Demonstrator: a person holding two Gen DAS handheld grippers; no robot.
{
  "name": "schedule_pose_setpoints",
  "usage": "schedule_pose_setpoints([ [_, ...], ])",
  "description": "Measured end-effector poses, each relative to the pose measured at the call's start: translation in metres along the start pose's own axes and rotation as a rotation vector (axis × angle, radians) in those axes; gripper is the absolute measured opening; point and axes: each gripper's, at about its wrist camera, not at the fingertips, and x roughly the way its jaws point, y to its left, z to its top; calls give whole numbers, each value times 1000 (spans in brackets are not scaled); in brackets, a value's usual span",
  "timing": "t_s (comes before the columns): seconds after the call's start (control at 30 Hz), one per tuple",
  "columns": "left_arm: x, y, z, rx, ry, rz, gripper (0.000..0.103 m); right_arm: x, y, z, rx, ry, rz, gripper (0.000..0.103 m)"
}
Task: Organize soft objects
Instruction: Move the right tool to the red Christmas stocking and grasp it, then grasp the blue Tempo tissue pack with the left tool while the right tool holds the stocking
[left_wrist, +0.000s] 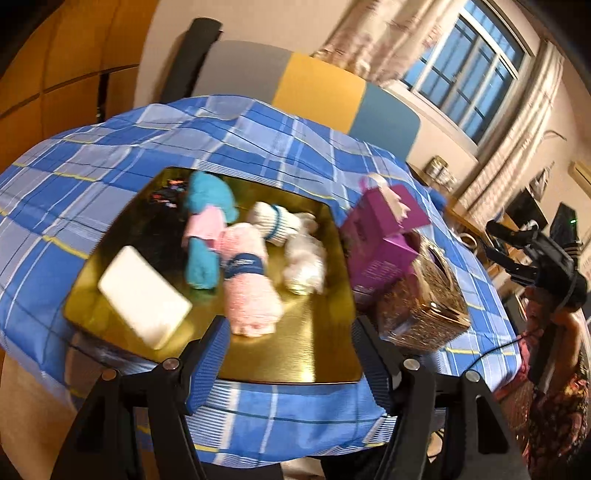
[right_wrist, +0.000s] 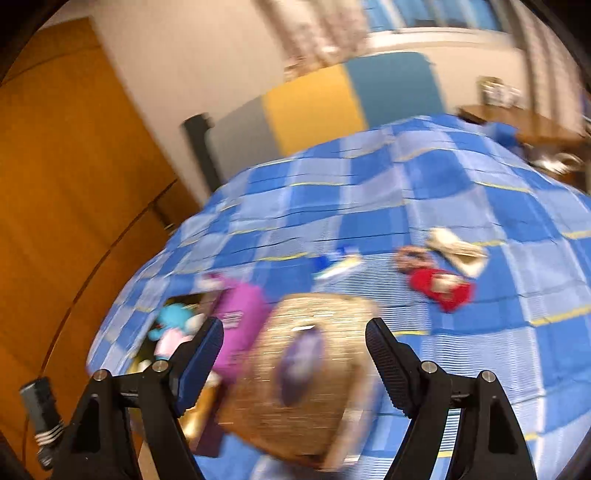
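A gold tray (left_wrist: 295, 347) lies on the blue plaid cloth (left_wrist: 110, 158). On it are a pink rolled towel (left_wrist: 249, 288), a teal plush (left_wrist: 207, 206), a white fluffy toy (left_wrist: 304, 258), a white rolled sock (left_wrist: 273, 218) and a white pad (left_wrist: 144, 291). My left gripper (left_wrist: 291, 363) is open and empty over the tray's near edge. My right gripper (right_wrist: 295, 363) is open above a woven tissue box (right_wrist: 295, 380); it also shows at the far right of the left wrist view (left_wrist: 517, 251). A red soft item (right_wrist: 441, 288) and a beige one (right_wrist: 456, 251) lie on the cloth.
A purple box (left_wrist: 376, 236) stands next to the woven tissue box (left_wrist: 424, 295) right of the tray. A grey, yellow and teal panel (left_wrist: 317, 92) stands behind the table. A wooden door (right_wrist: 74, 184) is at left. The right wrist view is blurred.
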Motion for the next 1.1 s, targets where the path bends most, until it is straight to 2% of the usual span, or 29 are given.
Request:
schedule_pose_setpoints([
  [0.1,4,-16,2,28,4,-14,69,7,-53,-2,76,5,-104,80],
  [0.27,16,-41,5,81,39,-70,69,59,-119,-2,88,150,-283,77],
  [0.33,20,-52,6,113,53,-93,69,74,-130,5,73,173,-303,77],
  [0.47,26,-68,10,149,69,-105,69,107,-138,29,-5,166,-311,76],
  [0.67,28,-77,27,146,68,-104,69,152,-138,41,-115,221,-310,76],
  [0.73,28,-80,34,148,64,-106,69,160,-142,37,-113,225,-296,72],
  [0.8,30,-83,40,155,62,-101,69,165,-145,32,-114,236,-301,59],
  [0.97,40,-94,53,158,72,-119,69,160,-158,26,-64,204,-293,37],
  [1.1,48,-108,64,175,88,-134,69,148,-165,23,-17,185,-272,25],
])
